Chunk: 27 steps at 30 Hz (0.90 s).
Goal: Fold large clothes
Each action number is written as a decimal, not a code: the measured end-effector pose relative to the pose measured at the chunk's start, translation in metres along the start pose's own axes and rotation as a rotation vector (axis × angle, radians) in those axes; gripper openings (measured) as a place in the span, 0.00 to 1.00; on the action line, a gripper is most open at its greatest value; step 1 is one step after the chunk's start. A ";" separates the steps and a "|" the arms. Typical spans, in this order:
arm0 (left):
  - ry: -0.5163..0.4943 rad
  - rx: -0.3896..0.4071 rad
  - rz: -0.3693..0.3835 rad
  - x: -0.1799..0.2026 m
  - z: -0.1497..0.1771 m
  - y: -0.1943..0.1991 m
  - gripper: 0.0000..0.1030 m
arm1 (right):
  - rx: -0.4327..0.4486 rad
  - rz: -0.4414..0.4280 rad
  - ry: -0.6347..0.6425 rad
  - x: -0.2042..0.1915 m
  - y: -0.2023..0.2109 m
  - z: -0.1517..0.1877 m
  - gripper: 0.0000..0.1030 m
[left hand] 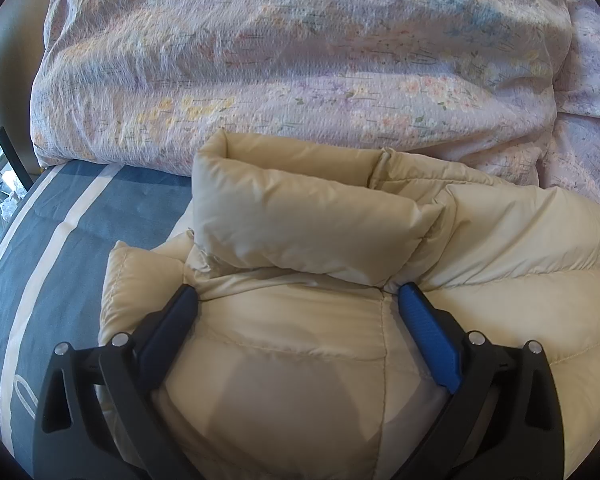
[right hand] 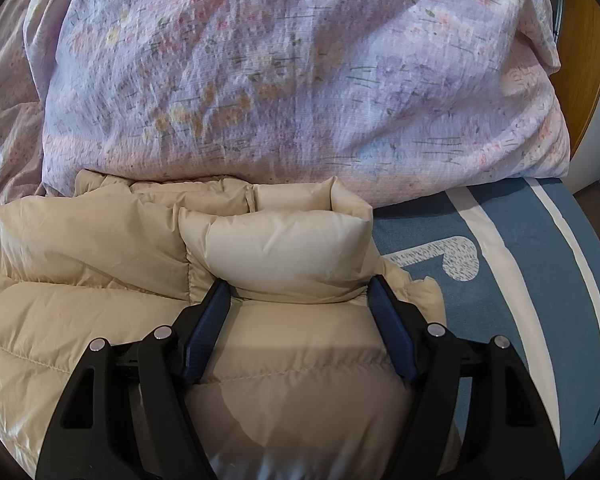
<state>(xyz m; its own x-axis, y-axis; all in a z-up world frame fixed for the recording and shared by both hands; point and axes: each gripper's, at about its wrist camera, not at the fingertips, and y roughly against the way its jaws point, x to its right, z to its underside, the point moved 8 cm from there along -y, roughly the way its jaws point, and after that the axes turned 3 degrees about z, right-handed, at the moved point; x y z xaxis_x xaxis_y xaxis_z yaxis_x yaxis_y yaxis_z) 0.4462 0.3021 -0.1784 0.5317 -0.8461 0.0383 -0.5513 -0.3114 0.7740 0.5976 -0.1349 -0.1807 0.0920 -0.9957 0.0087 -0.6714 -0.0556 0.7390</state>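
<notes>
Nearest the lens in both wrist views are black two-finger grippers with blue pads, each pointing down at a cream quilted puffer jacket [left hand: 300, 360] that fills the lower half of the frames. It lies on a blue bedsheet with white stripes [left hand: 60, 240], just in front of a bunched lilac floral duvet [left hand: 280, 60] across the top.

Jaws of the left gripper [left hand: 298, 298] stand wide, straddling a padded panel just below the puffy collar [left hand: 300, 220]; whether the pads press the fabric cannot be told. Those of the right gripper [right hand: 298, 286] also stand wide, set either side of a puffed fold at centre frame, apparently touching rather than pinching it.

Judging by the layered panels, some folding looks done; the bundle is still loose and bulky, so further folds and flattening seem to remain.
</notes>
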 end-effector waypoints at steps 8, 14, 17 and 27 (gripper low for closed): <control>-0.007 0.013 -0.013 -0.009 -0.003 0.007 0.98 | -0.011 0.000 0.004 -0.002 0.016 0.000 0.72; -0.002 0.055 0.037 -0.031 0.018 0.077 0.97 | 0.021 -0.115 -0.007 0.019 0.085 0.008 0.92; 0.047 0.042 0.065 -0.052 0.032 0.098 0.97 | -0.034 -0.150 -0.038 0.037 0.093 0.026 0.92; 0.193 -0.091 0.223 -0.064 0.091 0.105 0.96 | -0.213 -0.344 -0.194 0.051 0.068 0.074 0.91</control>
<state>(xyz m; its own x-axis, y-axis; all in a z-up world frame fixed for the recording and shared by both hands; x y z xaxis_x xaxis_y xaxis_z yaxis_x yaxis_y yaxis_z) 0.2955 0.2843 -0.1576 0.5209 -0.7888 0.3264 -0.6133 -0.0798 0.7858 0.5024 -0.1954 -0.1803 0.1304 -0.9185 -0.3733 -0.4580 -0.3897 0.7990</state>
